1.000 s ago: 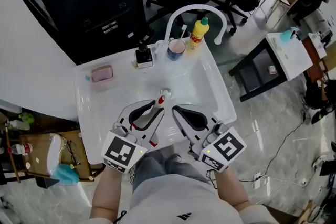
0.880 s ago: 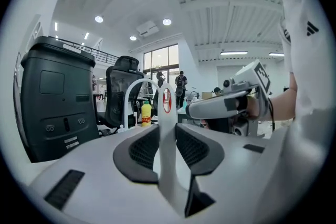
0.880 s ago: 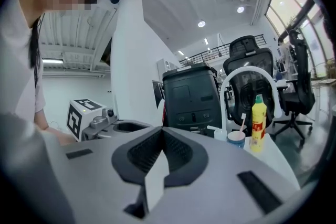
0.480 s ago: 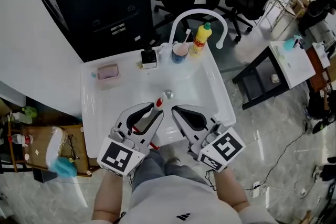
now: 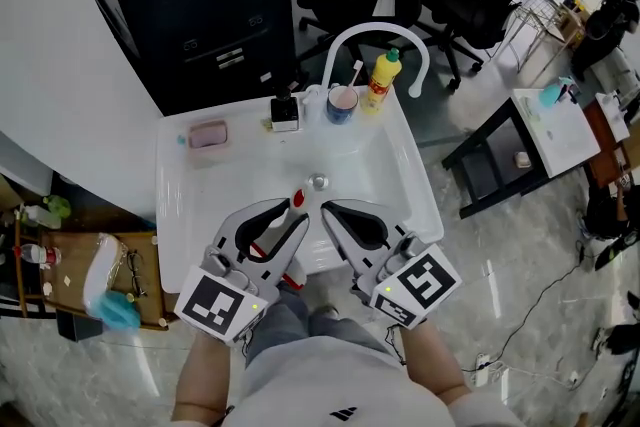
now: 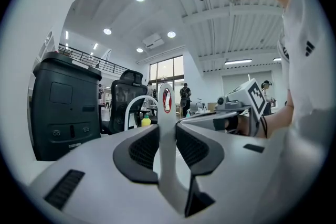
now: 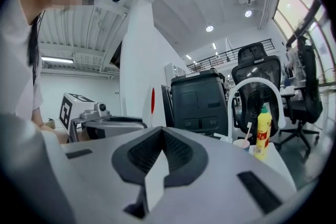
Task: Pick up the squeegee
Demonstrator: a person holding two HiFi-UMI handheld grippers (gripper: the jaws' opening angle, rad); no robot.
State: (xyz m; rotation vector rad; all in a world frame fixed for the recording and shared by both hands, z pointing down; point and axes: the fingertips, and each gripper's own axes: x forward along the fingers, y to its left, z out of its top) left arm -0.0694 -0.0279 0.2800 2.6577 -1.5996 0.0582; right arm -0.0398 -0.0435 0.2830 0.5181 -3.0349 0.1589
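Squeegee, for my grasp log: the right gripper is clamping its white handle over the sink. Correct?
Not quite: the left gripper is clamping the white handle of the squeegee over the sink. The left gripper view shows the handle pinched between its jaws; the right gripper is shut on nothing.

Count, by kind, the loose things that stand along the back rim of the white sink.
Yellow bottle: 1
Cup: 1
Toothbrush, standing in the cup: 1
Pink block: 1
Black-topped white box: 1
Total: 5
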